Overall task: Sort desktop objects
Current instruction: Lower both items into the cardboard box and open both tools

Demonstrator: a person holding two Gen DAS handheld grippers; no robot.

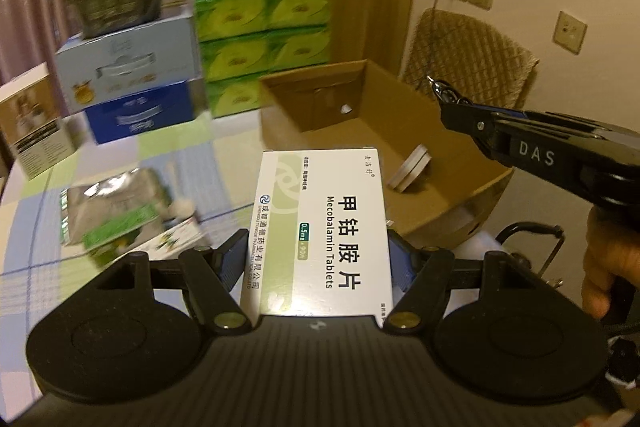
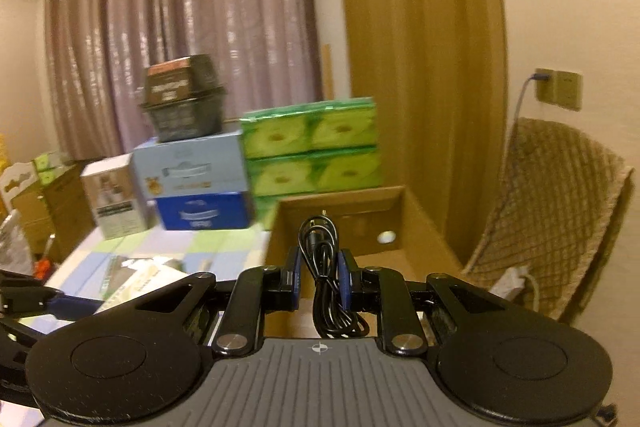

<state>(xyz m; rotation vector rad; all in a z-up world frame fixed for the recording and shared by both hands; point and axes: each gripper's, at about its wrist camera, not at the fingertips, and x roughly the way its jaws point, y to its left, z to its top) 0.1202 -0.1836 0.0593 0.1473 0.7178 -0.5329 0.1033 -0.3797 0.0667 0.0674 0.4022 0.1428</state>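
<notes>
Left wrist view shows the left hand-held gripper (image 1: 316,259) squeezing a white and green medicine box (image 1: 320,227) between its two blue pads. Its jaws stand about half open, because the box is that wide. The box lies flat and points straight out ahead of the hand-held gripper, so it looks ready to slide forward and drop. Just past the front end of the box sits an open cardboard box (image 1: 440,143) on the tabletop (image 1: 32,227). A small white flat thing (image 1: 410,173) already lies inside it. I think the cardboard box is where the sorted things go, and that is why both hands are held up near it.

To the left of this hand-held gripper, low on the tabletop, lie a shiny silver packet (image 1: 108,205) and a green and white packet (image 1: 140,243). They look not yet sorted.

In the right wrist view, the right hand-held gripper (image 2: 323,283) is closed tight on a bundle of black cable (image 2: 325,267). The cable stands up between the pads, with a loop hanging down toward the camera. The cardboard box (image 2: 344,211) is right in front of it and a bit below.

Far ahead of both, green tissue packs (image 2: 312,147) and blue boxes (image 2: 192,179) are stacked up, out of the way.
</notes>
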